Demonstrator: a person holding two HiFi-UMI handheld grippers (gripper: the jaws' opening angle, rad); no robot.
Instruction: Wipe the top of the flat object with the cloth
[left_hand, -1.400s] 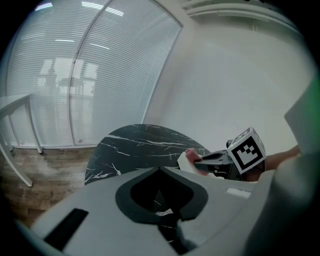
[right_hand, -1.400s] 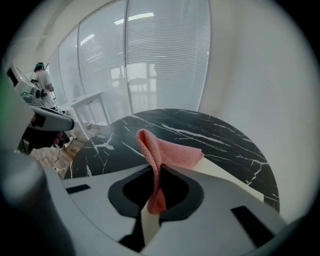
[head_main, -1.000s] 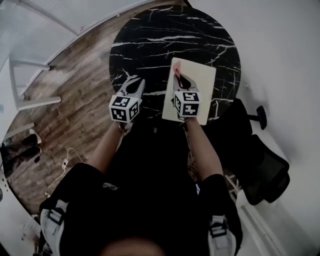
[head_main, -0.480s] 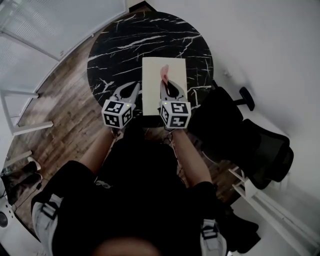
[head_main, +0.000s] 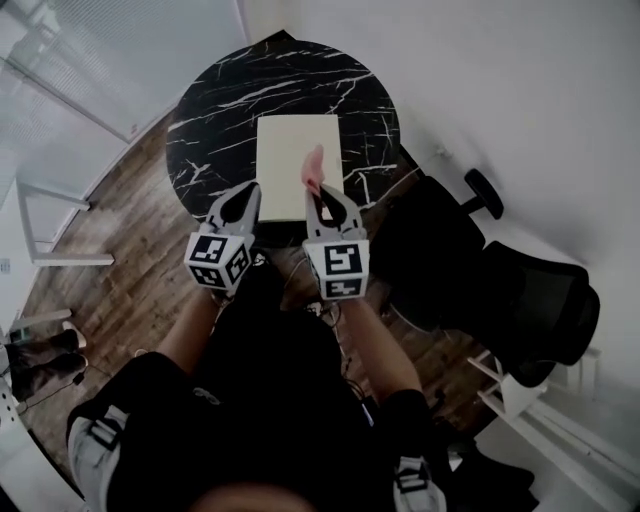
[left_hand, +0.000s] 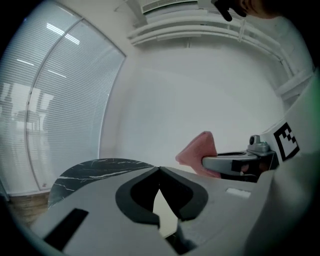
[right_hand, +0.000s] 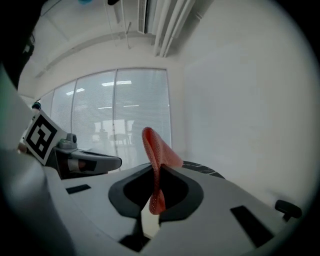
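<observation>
A cream flat board (head_main: 291, 160) lies on the round black marble table (head_main: 230, 95). A pink cloth (head_main: 314, 168) sticks up from my right gripper (head_main: 318, 192), which is shut on it and hovers over the board's near right edge. In the right gripper view the cloth (right_hand: 156, 160) stands pinched between the jaws. My left gripper (head_main: 243, 196) is shut and holds nothing, near the board's near left corner. In the left gripper view its jaws meet at the tips (left_hand: 159, 170), with the cloth (left_hand: 198, 152) and right gripper to the right.
A black office chair (head_main: 500, 295) stands right of the table, close to my right arm. Wooden floor (head_main: 110, 270) lies to the left, with a white frame (head_main: 45, 225) and glass blinds at the far left. A white wall runs behind the table.
The view has shifted, so table and board now sit further up and left. Both grippers have drawn back towards me, and the cloth now sits at the board's near edge.
</observation>
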